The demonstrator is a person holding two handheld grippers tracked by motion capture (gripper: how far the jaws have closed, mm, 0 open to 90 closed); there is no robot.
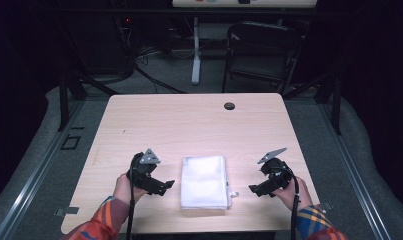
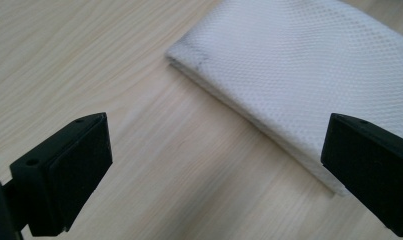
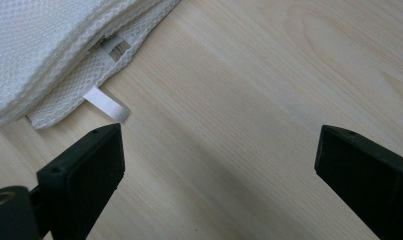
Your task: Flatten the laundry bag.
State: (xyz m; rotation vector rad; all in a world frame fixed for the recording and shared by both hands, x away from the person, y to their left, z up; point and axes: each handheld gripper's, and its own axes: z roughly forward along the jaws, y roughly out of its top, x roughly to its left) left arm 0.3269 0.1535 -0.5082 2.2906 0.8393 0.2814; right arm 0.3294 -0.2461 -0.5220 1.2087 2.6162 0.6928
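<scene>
On the table [image 1: 189, 120] lies one folded mesh bag [image 1: 205, 181] between two grippers, left [image 1: 165, 186] and right [image 1: 255, 189], both with jaws spread wide.

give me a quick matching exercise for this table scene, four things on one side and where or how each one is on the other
Things:
1. folded white mesh bag
2. left gripper
3. white tag
4. dark round hole

Places or states:
A. near the far edge of the table
B. sticks out from the bag's corner
C. lies flat between the two grippers
D. open, beside the bag's left edge

Pairs: 1-C, 2-D, 3-B, 4-A
</scene>
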